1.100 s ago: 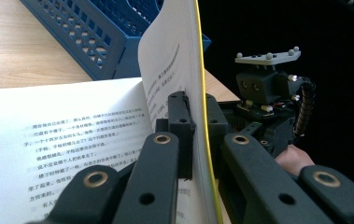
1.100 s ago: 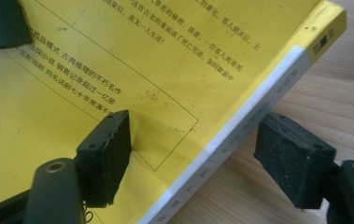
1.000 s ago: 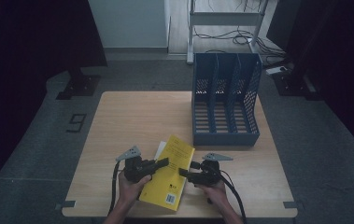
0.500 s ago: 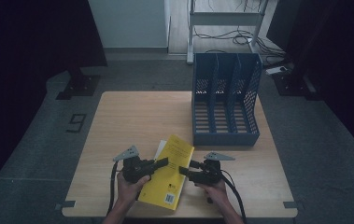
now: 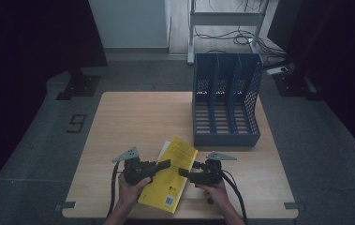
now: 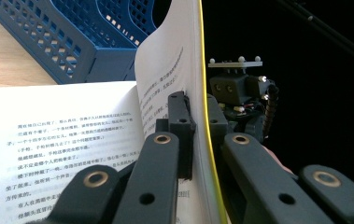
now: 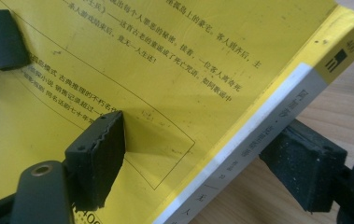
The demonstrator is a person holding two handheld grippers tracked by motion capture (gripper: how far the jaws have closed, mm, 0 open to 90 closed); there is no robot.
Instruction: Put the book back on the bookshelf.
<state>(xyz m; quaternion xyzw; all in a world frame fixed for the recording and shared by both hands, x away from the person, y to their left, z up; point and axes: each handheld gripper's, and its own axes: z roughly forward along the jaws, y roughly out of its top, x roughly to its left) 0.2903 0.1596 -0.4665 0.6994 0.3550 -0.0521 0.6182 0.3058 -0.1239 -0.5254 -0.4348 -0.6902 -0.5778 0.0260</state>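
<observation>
A yellow paperback (image 5: 173, 174) lies at the table's near edge, its front part lifted. My left gripper (image 5: 165, 164) is shut on the raised yellow cover and a few pages (image 6: 165, 70), with printed pages (image 6: 58, 135) lying flat to the left of the jaws. My right gripper (image 5: 183, 172) straddles the book's spine edge (image 7: 258, 135). One pad (image 7: 97, 149) sits over the back cover (image 7: 165, 60), the other pad (image 7: 300, 170) under the spine with a gap. Its jaws have just been opening, with the book between them. The right gripper (image 6: 237, 93) faces the left one.
A blue three-slot file rack (image 5: 226, 103) stands on the wooden table (image 5: 133, 122) at the back right, just beyond the book; it also rises at the upper left (image 6: 72, 42). Bare wood lies to the left. Both forearms come in over the near edge.
</observation>
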